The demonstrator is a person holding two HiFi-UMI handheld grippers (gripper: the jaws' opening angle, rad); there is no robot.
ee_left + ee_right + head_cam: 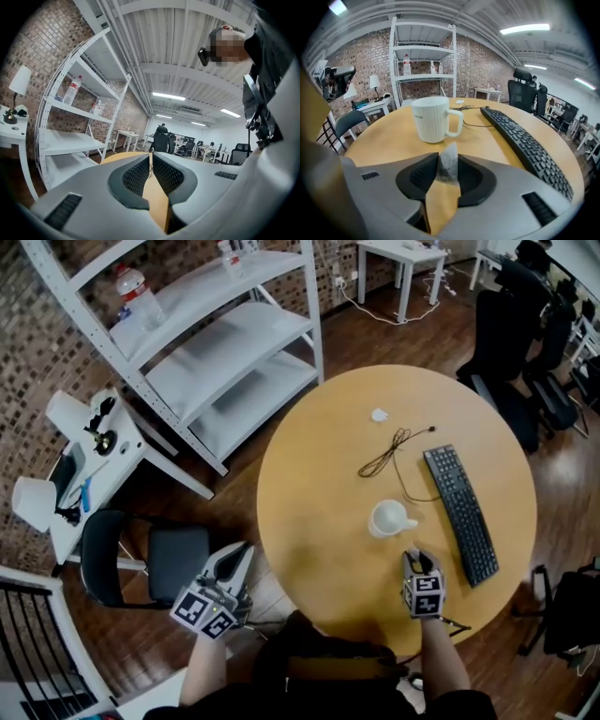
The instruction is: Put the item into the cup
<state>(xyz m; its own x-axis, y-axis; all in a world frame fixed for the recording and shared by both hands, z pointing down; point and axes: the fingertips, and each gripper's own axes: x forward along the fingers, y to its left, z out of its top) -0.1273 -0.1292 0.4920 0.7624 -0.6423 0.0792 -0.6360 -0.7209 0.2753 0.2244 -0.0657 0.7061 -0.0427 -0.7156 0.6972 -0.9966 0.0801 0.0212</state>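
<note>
A white ribbed cup [387, 517] with its handle to the right stands upright on the round wooden table [309, 493]. In the right gripper view the cup [433, 118] is just ahead of the jaws. My right gripper [419, 559] sits low over the table, close in front of the cup, shut on a small pale tea bag [449, 164] that stands pinched between its pads. My left gripper [239, 559] hangs off the table's left edge, lifted and pointing out over the room. Its jaws [151, 161] are shut with nothing between them.
A black keyboard [459, 512] lies right of the cup, with a dark coiled cable [389, 454] and a small white object [379, 414] beyond it. A white shelf unit [216, 343], a black chair [150, 563] and a white side desk [84, 474] stand to the left.
</note>
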